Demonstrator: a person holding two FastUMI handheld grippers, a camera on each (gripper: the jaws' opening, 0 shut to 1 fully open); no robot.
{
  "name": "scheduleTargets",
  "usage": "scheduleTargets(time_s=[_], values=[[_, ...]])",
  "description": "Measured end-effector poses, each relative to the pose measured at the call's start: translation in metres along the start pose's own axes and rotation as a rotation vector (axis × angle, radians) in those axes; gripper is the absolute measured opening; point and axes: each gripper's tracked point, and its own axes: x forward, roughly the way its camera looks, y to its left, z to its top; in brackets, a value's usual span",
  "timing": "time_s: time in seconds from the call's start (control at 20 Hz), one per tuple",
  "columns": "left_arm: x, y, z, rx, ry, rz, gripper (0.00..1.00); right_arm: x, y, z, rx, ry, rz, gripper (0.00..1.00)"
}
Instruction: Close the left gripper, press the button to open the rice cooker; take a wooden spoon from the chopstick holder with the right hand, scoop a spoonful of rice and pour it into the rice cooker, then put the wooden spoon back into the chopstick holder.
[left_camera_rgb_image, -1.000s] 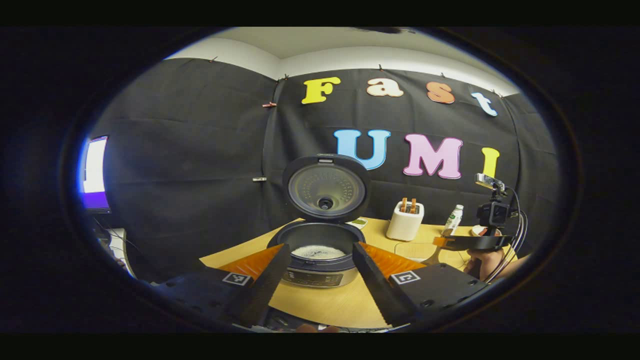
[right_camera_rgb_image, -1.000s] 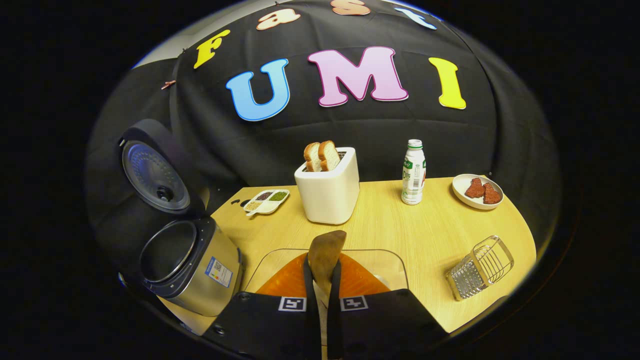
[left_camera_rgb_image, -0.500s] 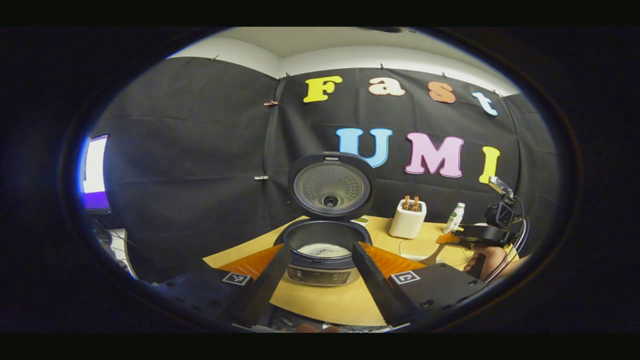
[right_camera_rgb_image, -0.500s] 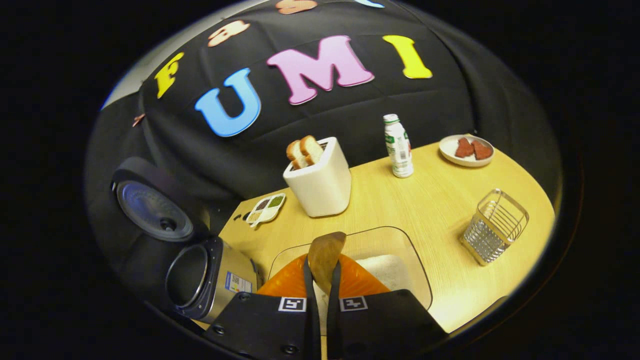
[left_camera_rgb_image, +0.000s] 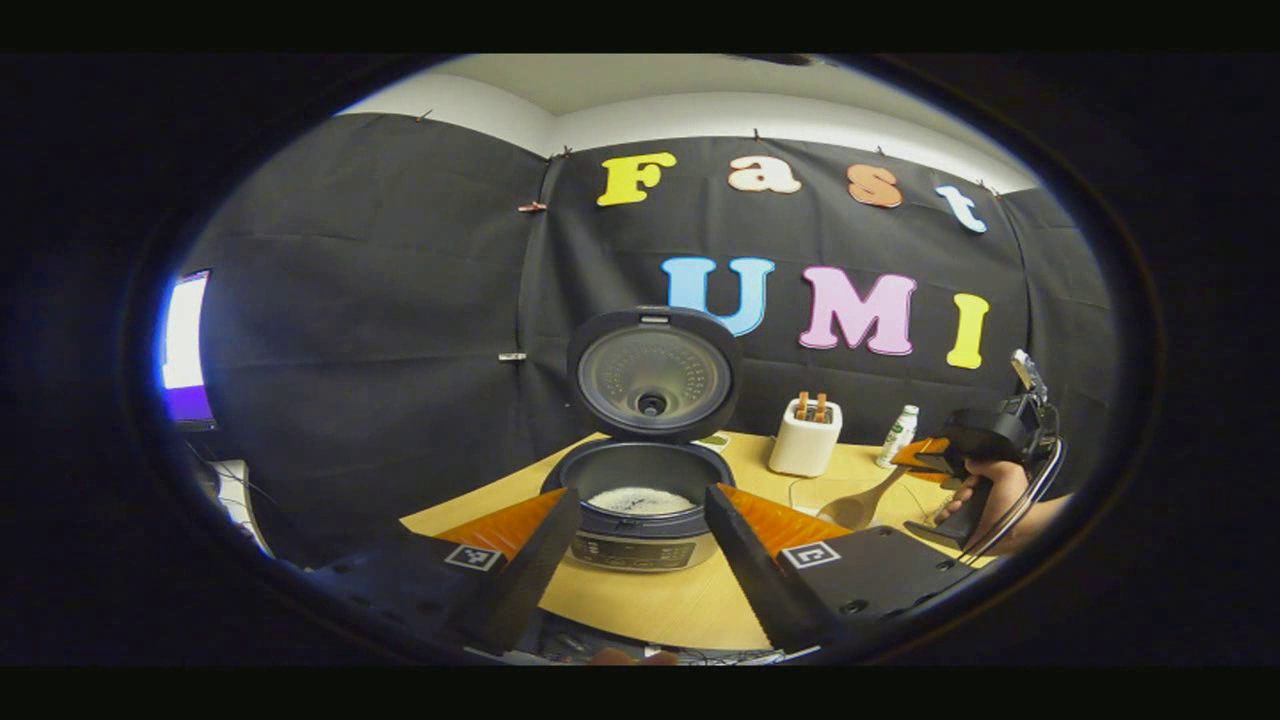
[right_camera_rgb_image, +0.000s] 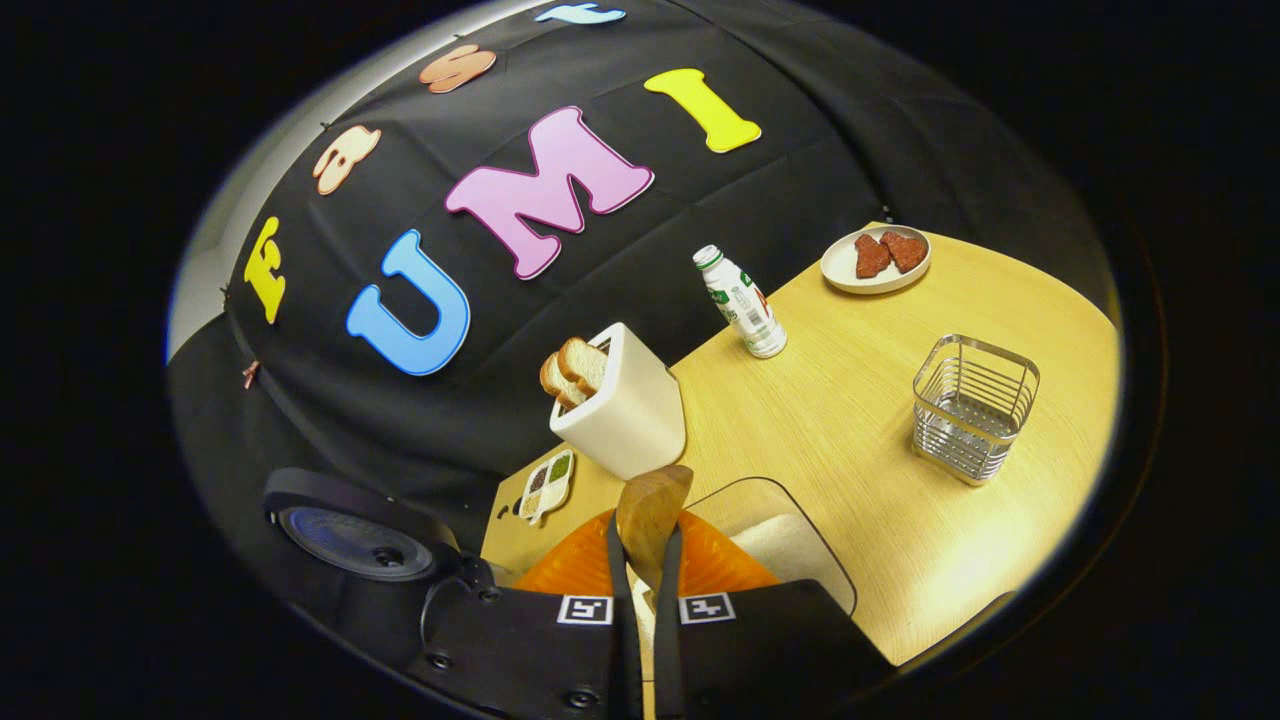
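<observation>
- My left gripper, jaws apart, faces the open cooker, rice inside.
- My right gripper clamps the spoon above the rice tray; holder stands right.

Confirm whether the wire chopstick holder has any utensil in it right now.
No: the chopstick holder stands empty on the table.

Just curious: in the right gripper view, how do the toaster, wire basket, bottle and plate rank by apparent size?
1. toaster
2. wire basket
3. bottle and plate: look alike, and both sit farther from the camera, so unranked.
</observation>
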Motion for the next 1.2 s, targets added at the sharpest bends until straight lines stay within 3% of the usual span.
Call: scheduleTargets(time_s=[0.2,0.6,0.95,1.2], values=[[-0.002,0.002,0.006,0.011,-0.017,-0.010,0.86,-0.004,0.011,0.011,0.078,-0.025,0.012,0.10],[-0.004,0.013,0.014,-0.001,-0.037,-0.005,0.86,-0.017,0.052,0.020,0.113,-0.033,0.051,0.10],[-0.012,0.032,0.025,-0.032,-0.067,0.042,0.86,-0.032,0.136,0.015,0.101,-0.002,0.166,0.10],[-0.019,0.049,0.030,-0.034,-0.088,0.077,0.86,-0.034,0.202,-0.018,0.040,0.046,0.267,0.09]])
